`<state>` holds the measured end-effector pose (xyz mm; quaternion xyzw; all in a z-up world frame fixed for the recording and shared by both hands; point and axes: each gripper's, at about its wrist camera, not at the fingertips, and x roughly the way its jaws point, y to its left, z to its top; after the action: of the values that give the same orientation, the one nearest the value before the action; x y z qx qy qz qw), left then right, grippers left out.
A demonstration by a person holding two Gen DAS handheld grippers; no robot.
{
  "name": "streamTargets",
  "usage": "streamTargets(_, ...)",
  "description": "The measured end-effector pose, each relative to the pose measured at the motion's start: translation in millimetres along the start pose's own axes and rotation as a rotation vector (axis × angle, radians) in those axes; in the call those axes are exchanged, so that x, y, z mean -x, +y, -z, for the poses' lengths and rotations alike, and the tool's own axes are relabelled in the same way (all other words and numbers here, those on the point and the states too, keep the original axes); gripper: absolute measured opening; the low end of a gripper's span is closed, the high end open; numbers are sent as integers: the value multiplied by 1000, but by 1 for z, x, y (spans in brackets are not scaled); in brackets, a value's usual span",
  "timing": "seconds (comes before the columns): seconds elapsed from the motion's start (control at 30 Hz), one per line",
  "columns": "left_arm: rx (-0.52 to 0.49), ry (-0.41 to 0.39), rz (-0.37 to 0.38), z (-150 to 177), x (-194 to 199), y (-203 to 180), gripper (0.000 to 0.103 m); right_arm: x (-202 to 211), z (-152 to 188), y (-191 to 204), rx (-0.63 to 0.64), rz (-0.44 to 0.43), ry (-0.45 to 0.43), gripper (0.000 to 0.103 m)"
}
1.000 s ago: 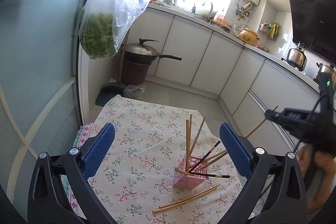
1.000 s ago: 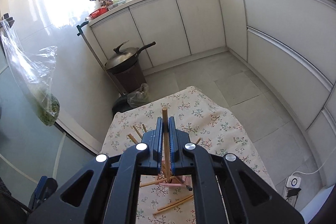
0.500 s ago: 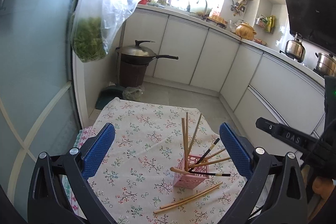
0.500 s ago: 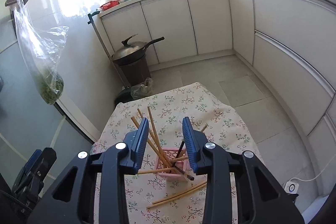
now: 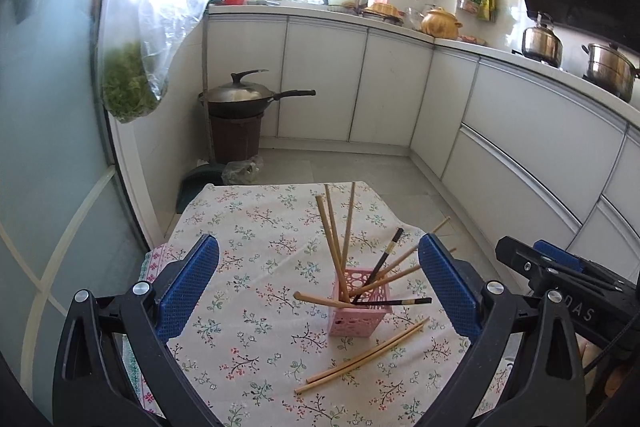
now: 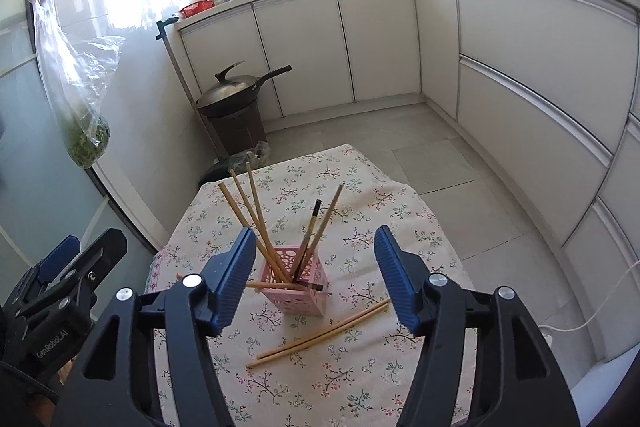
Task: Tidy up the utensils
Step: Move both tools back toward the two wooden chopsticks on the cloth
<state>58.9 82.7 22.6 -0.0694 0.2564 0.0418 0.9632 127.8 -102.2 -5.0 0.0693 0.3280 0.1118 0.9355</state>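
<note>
A pink perforated holder (image 5: 357, 301) (image 6: 295, 285) stands on the floral tablecloth (image 5: 256, 227) with several wooden and black chopsticks leaning in it. Two wooden chopsticks (image 5: 362, 357) (image 6: 320, 333) lie loose on the cloth in front of the holder. My left gripper (image 5: 318, 291) is open and empty, held above the near side of the table. My right gripper (image 6: 316, 277) is open and empty, its jaws wide on either side of the holder from above. The right gripper also shows at the right edge of the left wrist view (image 5: 560, 275).
The small table's edges drop to a tiled floor (image 6: 420, 139). A wok (image 5: 240, 97) sits on a dark stand at the back left. White cabinets (image 5: 500, 131) run along the back and right. A bag of greens (image 5: 128, 83) hangs on the left.
My right gripper was shut on a wooden chopstick above the holder. It opened, the chopstick now stands in the holder, and the gripper has pulled back with jaws wider. The left gripper stayed open.
</note>
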Motion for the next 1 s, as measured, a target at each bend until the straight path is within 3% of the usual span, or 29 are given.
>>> streamTargets(0.1,-28,2,5,4,0,-7,96,6,8,-9,-8,40,-15,69)
streamTargets(0.33,-67,23,17,12,-5,-19,96,15,26,-33,-67,99,-41,87)
streamTargets(0.47,-99,33,19,17,-8,-28,96,18,38,-47,-93,113,-33,92)
streamTargets(0.83,-220,139,24,43,-34,-52,96,22,85,-106,-289,79,72,95)
streamTargets(1.0,-309,244,90,72,-51,-70,96,25,102,-139,-415,60,97,96)
